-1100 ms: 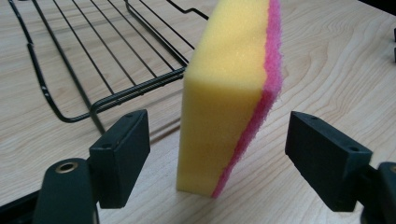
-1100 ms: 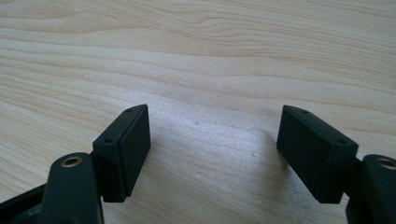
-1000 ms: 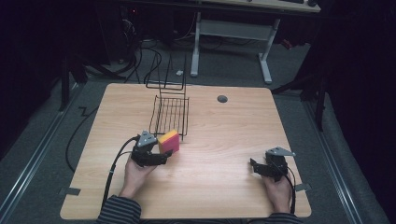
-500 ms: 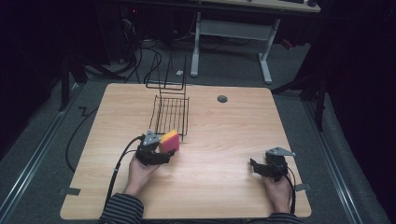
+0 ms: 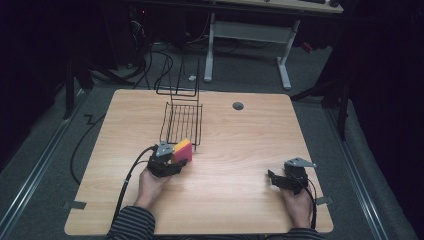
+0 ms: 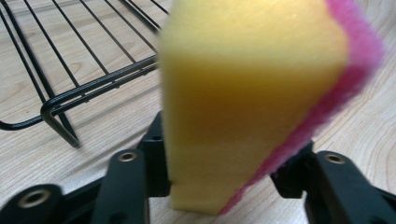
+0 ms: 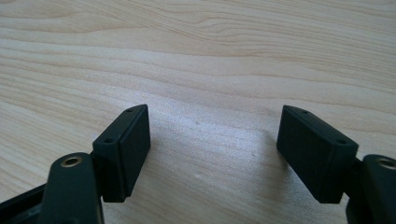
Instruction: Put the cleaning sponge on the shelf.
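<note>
Carrying a sponge (image 5: 182, 150) clamped between its jaws, the left gripper (image 5: 168, 161) is edging closer to the wire rack (image 5: 182, 119) than a second ago, likely for placing. The right gripper (image 5: 286, 179) is resting wide open and empty on the table (image 5: 235, 150).

The person's left hand (image 5: 150, 182), in a striped sleeve, reaches in from the bottom edge and holds the left black two-jaw claw (image 5: 172, 161), whose jaws are clamped on a yellow sponge with a pink scouring layer (image 5: 182, 150). The right hand (image 5: 298, 206) holds the right black claw (image 5: 274, 179) low over the light wooden counter (image 5: 235, 150), jaws spread wide apart with nothing between them.
</note>
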`<state>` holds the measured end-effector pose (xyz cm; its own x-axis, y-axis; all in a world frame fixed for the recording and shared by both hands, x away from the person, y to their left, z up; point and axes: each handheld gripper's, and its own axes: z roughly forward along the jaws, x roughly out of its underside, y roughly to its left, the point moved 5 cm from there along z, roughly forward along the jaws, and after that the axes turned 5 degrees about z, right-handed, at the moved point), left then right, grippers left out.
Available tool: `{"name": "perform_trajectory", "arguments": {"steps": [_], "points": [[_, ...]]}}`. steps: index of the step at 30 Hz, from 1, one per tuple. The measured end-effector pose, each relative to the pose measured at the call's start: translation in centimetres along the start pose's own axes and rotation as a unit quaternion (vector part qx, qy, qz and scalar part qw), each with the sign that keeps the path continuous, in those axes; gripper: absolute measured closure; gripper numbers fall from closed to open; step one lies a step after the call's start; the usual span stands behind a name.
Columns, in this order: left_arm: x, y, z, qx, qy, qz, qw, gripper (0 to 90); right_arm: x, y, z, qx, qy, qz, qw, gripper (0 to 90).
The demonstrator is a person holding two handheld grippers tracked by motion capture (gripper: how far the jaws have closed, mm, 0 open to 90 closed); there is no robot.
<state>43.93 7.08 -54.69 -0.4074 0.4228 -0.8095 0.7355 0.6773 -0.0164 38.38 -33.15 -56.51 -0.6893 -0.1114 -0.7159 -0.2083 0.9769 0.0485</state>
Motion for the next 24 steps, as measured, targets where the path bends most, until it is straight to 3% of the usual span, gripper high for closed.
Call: {"name": "perform_trajectory", "arguments": {"steps": [10, 13, 22, 24], "points": [[0.0, -0.1, -0.2, -0.002, 0.001, 0.005, 1.0, 60.1, 0.0, 0.0, 0.0, 0.0, 0.0, 0.001, 1.0, 26.1], [-0.2, -0.2, -0.5, 0.016, -0.009, -0.008, 0.9998, 60.2, 0.0, 0.0, 0.0, 0.0, 0.0, 0.0, 1.0, 26.1], [-0.9, -0.7, -2.1, 0.037, -0.024, -0.012, 0.999, 60.2, 0.0, 0.0, 0.0, 0.0, 0.0, 0.0, 1.0, 26.1], [-1.1, -0.8, -2.5, 0.032, -0.027, -0.009, 0.9991, 60.2, 0.0, 0.0, 0.0, 0.0, 0.0, 0.0, 1.0, 26.1]]}}
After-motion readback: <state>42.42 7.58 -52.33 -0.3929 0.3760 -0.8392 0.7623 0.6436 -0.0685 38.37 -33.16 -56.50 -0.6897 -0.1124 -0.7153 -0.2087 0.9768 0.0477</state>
